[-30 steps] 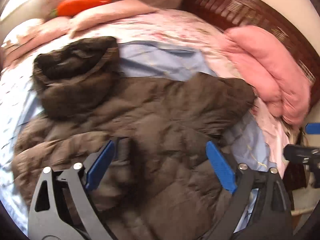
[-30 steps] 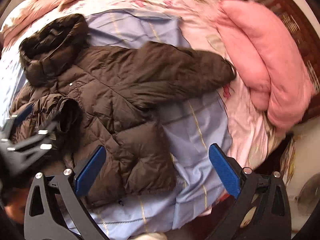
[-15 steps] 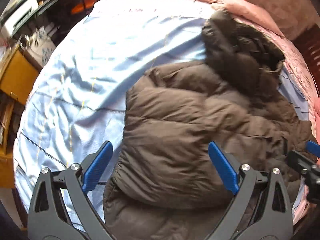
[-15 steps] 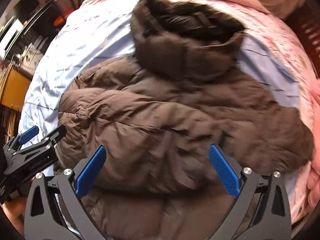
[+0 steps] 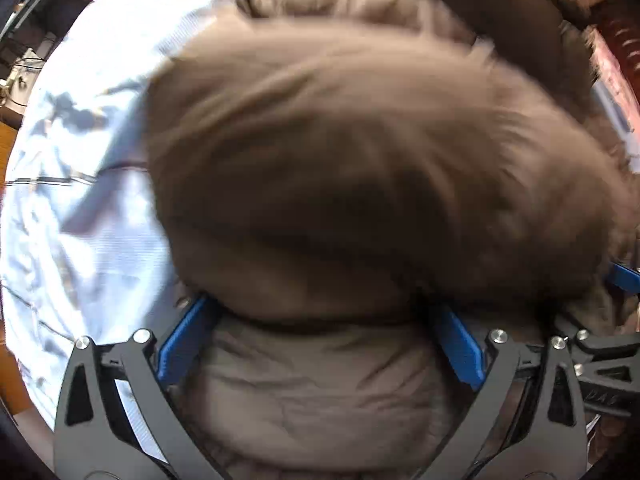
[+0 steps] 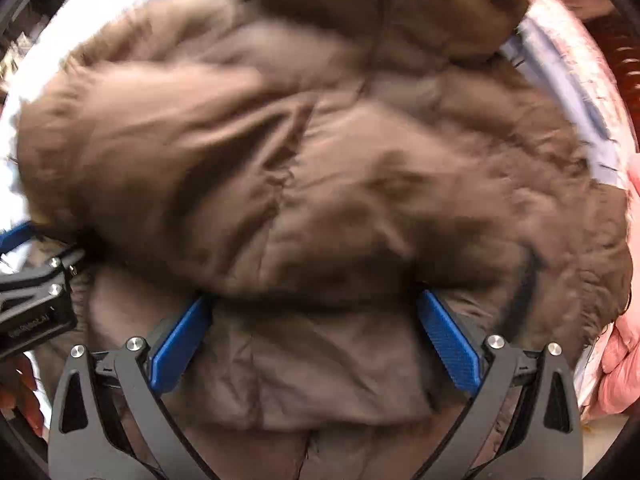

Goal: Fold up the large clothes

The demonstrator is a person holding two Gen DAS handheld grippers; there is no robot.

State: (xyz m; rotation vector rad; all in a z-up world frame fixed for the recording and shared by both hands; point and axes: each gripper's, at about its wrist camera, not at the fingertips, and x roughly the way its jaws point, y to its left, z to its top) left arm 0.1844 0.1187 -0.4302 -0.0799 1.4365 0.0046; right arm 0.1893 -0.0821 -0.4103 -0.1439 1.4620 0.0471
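Brown puffer jacket (image 5: 360,168) lies on the bed, bunched into a thick rounded mound on a pale blue sheet (image 5: 80,208), its dark hood (image 6: 400,4) at the far end. Both views are smeared with motion blur, so seams and edges are hard to read.

My left gripper (image 5: 320,340) is spread wide, the blue pads (image 5: 182,344) low against the padded fabric where the mound overhangs a lower layer. My right gripper (image 6: 316,336) is just as wide, beside it, further along the same overhang. Neither pair of jaws is closed on anything.

My judgement of the risks: the padding is springy and slippery, so a shallow pinch may catch only the outer shell and slide off when lifted. With jaws this wide I might also gather the sheet on the left side along with the jacket. The two tools sit close together, so they could knock each other. A pink quilt (image 6: 616,368) at the right edge could snag a swinging sleeve.
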